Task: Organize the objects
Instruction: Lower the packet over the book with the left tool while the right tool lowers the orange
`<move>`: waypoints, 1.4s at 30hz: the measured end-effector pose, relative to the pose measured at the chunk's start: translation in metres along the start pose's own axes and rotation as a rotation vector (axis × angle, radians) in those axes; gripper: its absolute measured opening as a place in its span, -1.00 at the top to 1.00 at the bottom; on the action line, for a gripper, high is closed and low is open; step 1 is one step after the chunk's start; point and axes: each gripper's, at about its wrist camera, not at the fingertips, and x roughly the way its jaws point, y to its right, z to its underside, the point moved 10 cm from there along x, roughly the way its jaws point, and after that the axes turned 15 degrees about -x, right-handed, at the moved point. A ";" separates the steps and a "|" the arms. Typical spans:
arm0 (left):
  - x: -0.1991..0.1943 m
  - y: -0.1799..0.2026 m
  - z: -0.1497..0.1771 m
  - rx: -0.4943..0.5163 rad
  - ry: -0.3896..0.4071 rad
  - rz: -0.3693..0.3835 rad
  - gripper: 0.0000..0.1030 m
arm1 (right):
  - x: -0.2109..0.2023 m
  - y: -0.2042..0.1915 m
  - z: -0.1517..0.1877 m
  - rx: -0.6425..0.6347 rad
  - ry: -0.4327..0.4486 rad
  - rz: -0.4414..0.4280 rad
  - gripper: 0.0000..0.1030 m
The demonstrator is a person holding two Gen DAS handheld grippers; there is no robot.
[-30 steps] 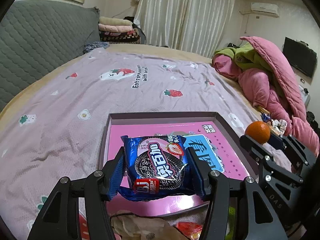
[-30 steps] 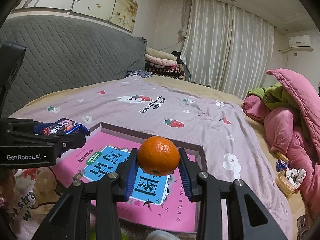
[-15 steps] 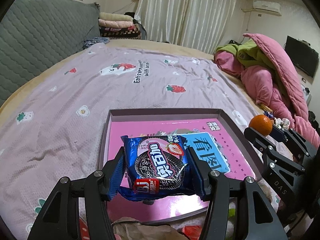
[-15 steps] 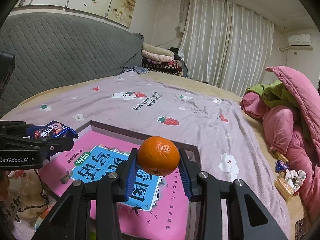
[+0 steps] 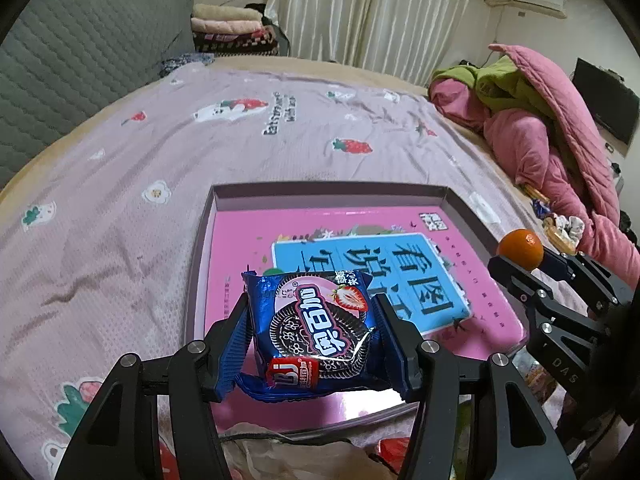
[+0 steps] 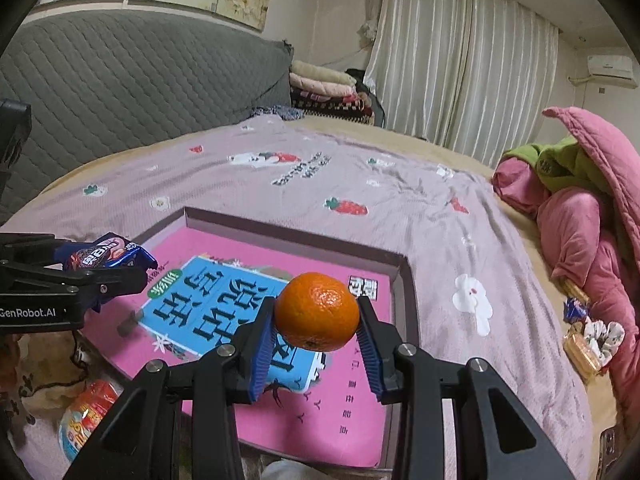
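My left gripper [image 5: 312, 328] is shut on a blue cookie packet [image 5: 310, 330] with a strawberry picture, held above the near edge of a shallow box [image 5: 202, 248]. A pink book with a blue panel [image 5: 360, 264] lies flat inside that box. My right gripper [image 6: 318, 320] is shut on an orange [image 6: 317, 311], hovering over the book's right half [image 6: 224, 304]. In the left wrist view the orange [image 5: 520, 249] and the right gripper appear at the right edge. In the right wrist view the cookie packet [image 6: 108, 255] and the left gripper show at the left.
The box rests on a purple bedspread [image 5: 120, 200] with strawberry prints. Snack packets [image 6: 86, 412] lie in front of the box's near left corner. Pink and green quilts [image 6: 580, 200] are piled at the right, with small snacks [image 6: 580, 344] beside them. A grey headboard [image 6: 120, 92] stands at the left.
Both grippers have sunk and tipped down toward the box, so the box and book fill more of each view. Each keeps its grip unchanged.
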 end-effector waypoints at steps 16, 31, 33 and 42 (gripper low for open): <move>0.010 -0.001 0.016 0.029 -0.040 -0.025 -0.16 | 0.016 -0.006 0.028 0.008 -0.118 -0.050 0.24; 0.019 -0.003 0.024 0.032 -0.069 -0.041 -0.16 | 0.029 0.000 0.053 0.058 -0.234 -0.093 0.24; 0.018 -0.003 0.025 0.033 -0.067 -0.040 -0.16 | 0.030 0.001 0.055 0.063 -0.238 -0.098 0.24; 0.021 -0.002 0.027 0.038 -0.072 -0.047 -0.16 | 0.033 0.001 0.058 0.076 -0.256 -0.110 0.24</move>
